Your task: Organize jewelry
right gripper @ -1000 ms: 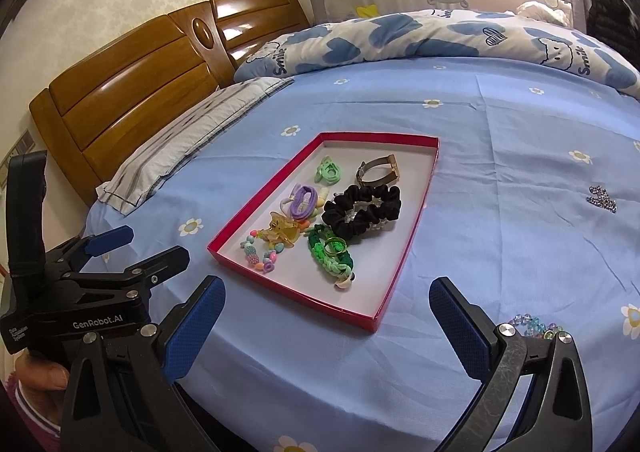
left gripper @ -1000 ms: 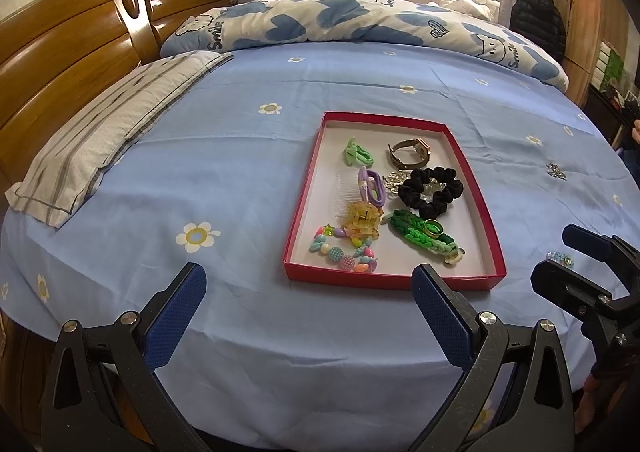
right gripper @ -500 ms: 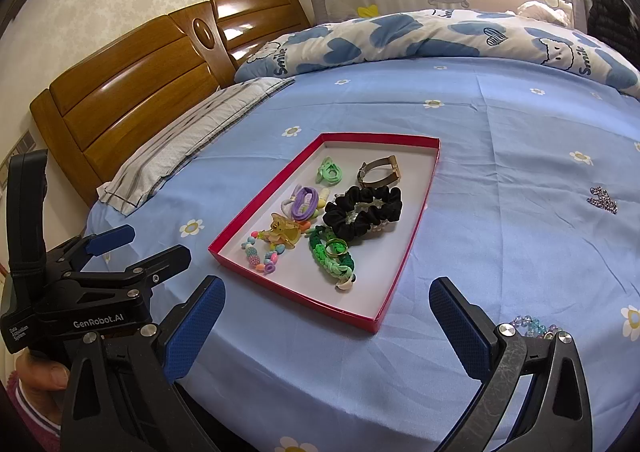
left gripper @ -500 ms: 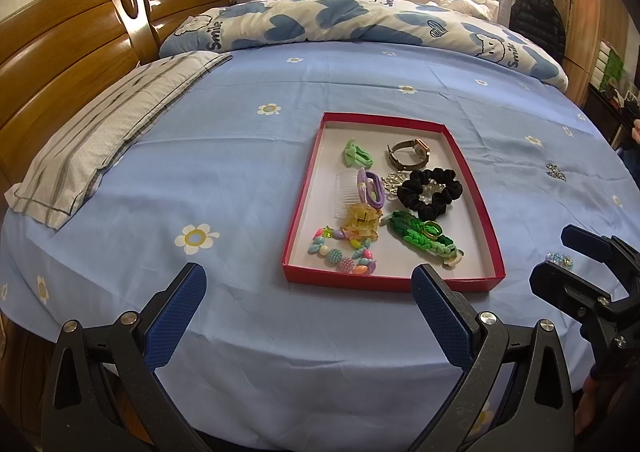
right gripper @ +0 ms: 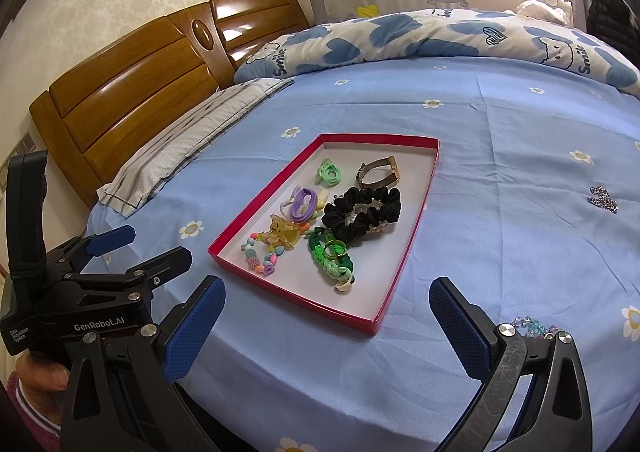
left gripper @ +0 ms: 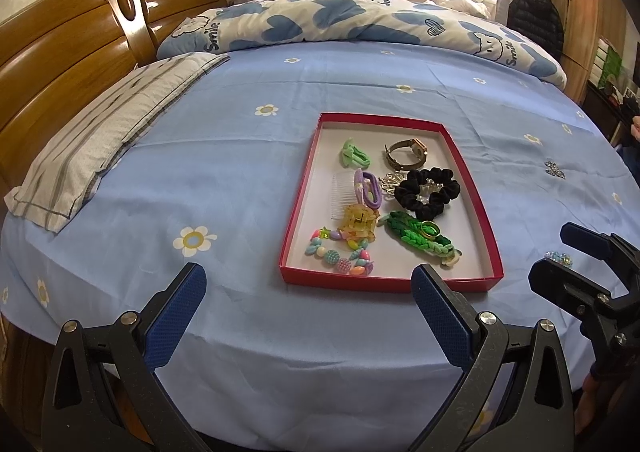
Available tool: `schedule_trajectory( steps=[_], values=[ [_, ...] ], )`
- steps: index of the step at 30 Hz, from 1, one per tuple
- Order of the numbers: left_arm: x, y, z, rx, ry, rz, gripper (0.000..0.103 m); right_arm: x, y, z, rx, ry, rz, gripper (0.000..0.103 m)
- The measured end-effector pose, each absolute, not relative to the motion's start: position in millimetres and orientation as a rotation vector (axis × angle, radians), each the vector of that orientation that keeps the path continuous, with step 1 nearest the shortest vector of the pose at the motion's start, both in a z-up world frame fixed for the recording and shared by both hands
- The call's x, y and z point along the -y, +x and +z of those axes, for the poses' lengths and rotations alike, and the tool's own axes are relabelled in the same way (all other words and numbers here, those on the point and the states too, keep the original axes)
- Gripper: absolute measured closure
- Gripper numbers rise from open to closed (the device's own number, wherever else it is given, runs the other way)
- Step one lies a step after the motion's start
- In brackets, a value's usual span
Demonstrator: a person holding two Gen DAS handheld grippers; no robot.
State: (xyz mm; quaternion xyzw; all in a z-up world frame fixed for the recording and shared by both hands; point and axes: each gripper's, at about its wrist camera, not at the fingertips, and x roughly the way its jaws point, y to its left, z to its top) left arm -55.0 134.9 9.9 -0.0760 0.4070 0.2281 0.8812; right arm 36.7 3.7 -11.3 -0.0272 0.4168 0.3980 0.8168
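Observation:
A red-rimmed tray point(left gripper: 476, 188) point(right gripper: 420, 212) lies on the blue bedsheet. It holds a black scrunchie point(left gripper: 427, 193) point(right gripper: 362, 212), a watch point(left gripper: 406, 154), a green braided band with a ring point(left gripper: 418, 238) point(right gripper: 330, 256), a bead bracelet point(left gripper: 340, 258), a yellow claw clip point(left gripper: 358, 221) and other hair pieces. Outside the tray lie a rhinestone piece point(left gripper: 554, 168) point(right gripper: 603, 199) and a clear bead bracelet point(left gripper: 558, 258) point(right gripper: 534, 326). My left gripper point(left gripper: 306, 292) point(right gripper: 148, 248) hovers open before the tray's near edge. My right gripper point(right gripper: 328, 300) point(left gripper: 549, 253) is open too, near the bead bracelet.
A striped pillow point(left gripper: 100, 140) lies at the left by the wooden headboard point(left gripper: 60, 64). A rolled heart-print quilt point(left gripper: 360, 24) runs along the far side. A hand point(right gripper: 40, 376) holds the left gripper. The bed's near edge is just below both grippers.
Both views shift only slightly. Nothing on the bed has moved, and both grippers stay open and hold nothing.

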Motion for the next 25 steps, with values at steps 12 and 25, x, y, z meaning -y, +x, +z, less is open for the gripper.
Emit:
schedule_trajectory(
  steps=[12,25],
  values=[
    [-135.0,-54.2,10.3,-0.847,-0.154,0.475,0.0,-1.7,38.2,-8.9,-0.882,-0.052,0.844,0.0],
    [-138.0,-50.1,8.1,-0.857,-0.162,0.457,0.0,-3.7,38.5,-9.3,-0.891,-0.048,0.849,0.0]
  ],
)
